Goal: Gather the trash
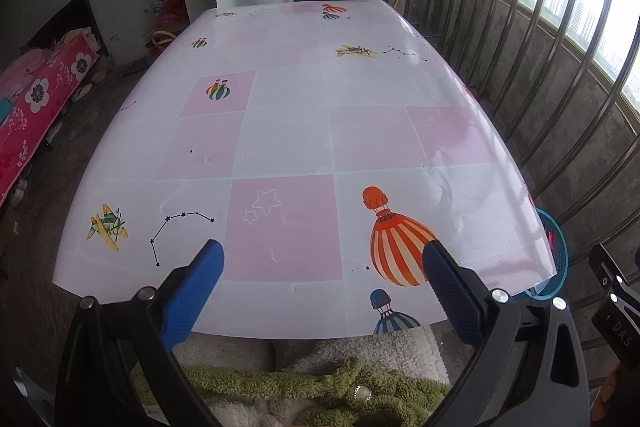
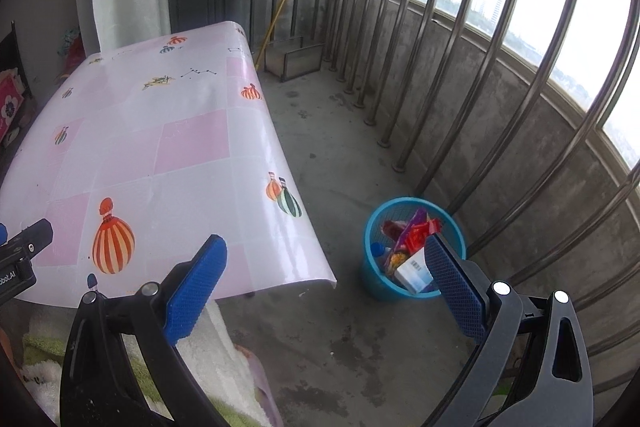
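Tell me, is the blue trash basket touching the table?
Apart. The right wrist view shows the blue trash basket standing on the concrete floor, with bare floor between it and the table edge.

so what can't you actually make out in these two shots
- Blue bin, right wrist view: lower contents buried under wrappers and a white box; the gripper finger covers its near rim.
- Blue bin, left wrist view: mostly behind the table edge.
- Under the table: hidden in both.
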A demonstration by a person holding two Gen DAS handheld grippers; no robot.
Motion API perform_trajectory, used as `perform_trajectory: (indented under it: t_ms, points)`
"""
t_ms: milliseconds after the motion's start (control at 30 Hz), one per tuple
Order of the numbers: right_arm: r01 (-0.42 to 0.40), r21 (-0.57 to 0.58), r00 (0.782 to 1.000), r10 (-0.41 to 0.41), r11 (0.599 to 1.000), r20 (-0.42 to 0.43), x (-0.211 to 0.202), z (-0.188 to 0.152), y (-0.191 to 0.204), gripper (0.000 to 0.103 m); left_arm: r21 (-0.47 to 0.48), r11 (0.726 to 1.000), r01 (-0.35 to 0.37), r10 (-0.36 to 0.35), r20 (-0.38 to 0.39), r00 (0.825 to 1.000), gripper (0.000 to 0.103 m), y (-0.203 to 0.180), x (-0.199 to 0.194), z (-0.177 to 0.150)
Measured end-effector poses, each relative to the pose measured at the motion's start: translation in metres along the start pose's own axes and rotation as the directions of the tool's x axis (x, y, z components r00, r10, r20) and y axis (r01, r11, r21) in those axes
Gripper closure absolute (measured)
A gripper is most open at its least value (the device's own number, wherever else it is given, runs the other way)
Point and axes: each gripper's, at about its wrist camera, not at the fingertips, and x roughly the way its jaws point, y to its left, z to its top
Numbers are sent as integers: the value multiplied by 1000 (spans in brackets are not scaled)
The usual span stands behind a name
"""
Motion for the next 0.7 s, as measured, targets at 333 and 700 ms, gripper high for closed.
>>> perform_trajectory:
  t_ms: [333,700]
  points:
    - [14,34,999,-13,999,-45,12,-3,-16,8,62,998,23,-22,-19,1000,6,-29,8,7]
    - [-2,26,996,4,1000,-88,24,-5,-25,8,116,993,28,-23,-47,999,6,-49,20,9]
